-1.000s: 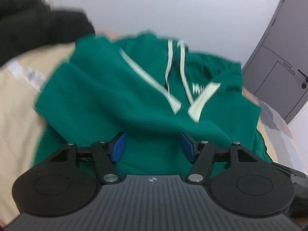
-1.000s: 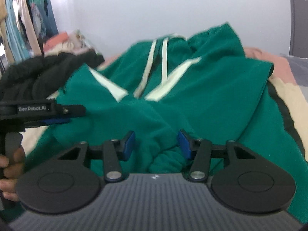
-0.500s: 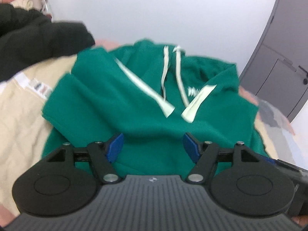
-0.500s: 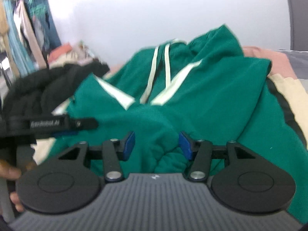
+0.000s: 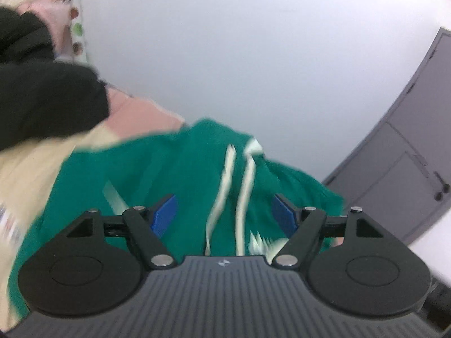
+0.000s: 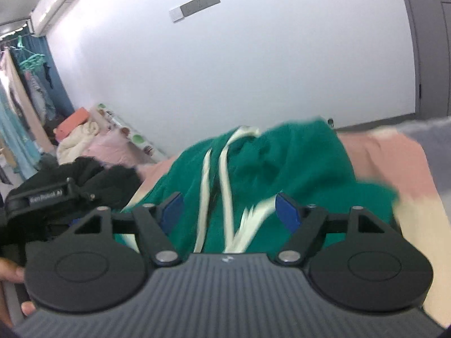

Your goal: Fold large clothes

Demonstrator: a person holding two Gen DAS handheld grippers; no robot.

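Note:
A green hoodie with cream drawstrings and cream stripes lies on the bed; it also shows in the right wrist view. My left gripper is open and empty, above the hoodie's chest, pointing at the hood. My right gripper is open and empty, also above the chest near the drawstrings. The left gripper's body shows at the left of the right wrist view. Both views are blurred by motion.
A black garment lies at the left on the beige and pink bedcover. A grey door stands at the right. A pile of clothes and hanging clothes are at the far left.
Both grippers have tilted upward and moved forward over the hoodie towards the hood. Their jaws have opened wider. More wall shows now.

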